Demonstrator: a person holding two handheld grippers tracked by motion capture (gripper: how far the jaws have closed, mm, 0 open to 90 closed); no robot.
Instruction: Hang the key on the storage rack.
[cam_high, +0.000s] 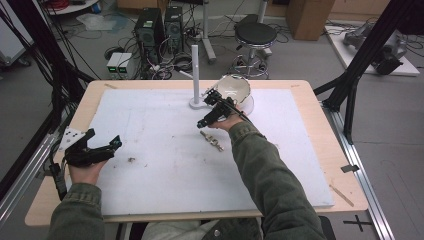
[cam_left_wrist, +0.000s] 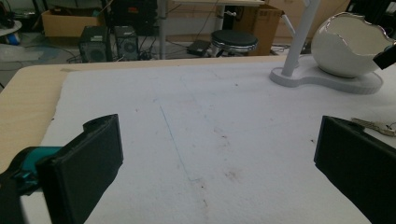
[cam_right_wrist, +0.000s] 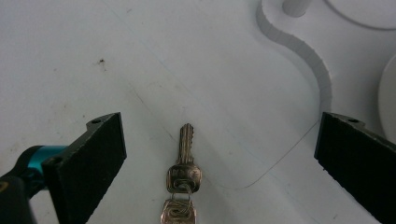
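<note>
A pair of brass keys (cam_high: 212, 141) on a ring lies on the white mat (cam_high: 150, 150), just in front of my right gripper (cam_high: 207, 109). In the right gripper view the keys (cam_right_wrist: 184, 173) lie flat between the two wide-apart jaws of my right gripper (cam_right_wrist: 219, 163), untouched, with the blade pointing away. My left gripper (cam_high: 105, 137) rests low at the mat's left edge, open and holding nothing. In the left gripper view my left gripper (cam_left_wrist: 219, 172) frames bare mat, with the keys (cam_left_wrist: 376, 125) far off to the right.
A white stand with a flat base (cam_high: 197, 104), an upright post (cam_high: 195, 65) and a broken-egg-shaped bowl (cam_high: 235, 90) sits at the back centre, just behind the right hand. Its base edge (cam_right_wrist: 317, 70) curves close to the right jaw. The wooden table (cam_high: 330, 150) borders the mat.
</note>
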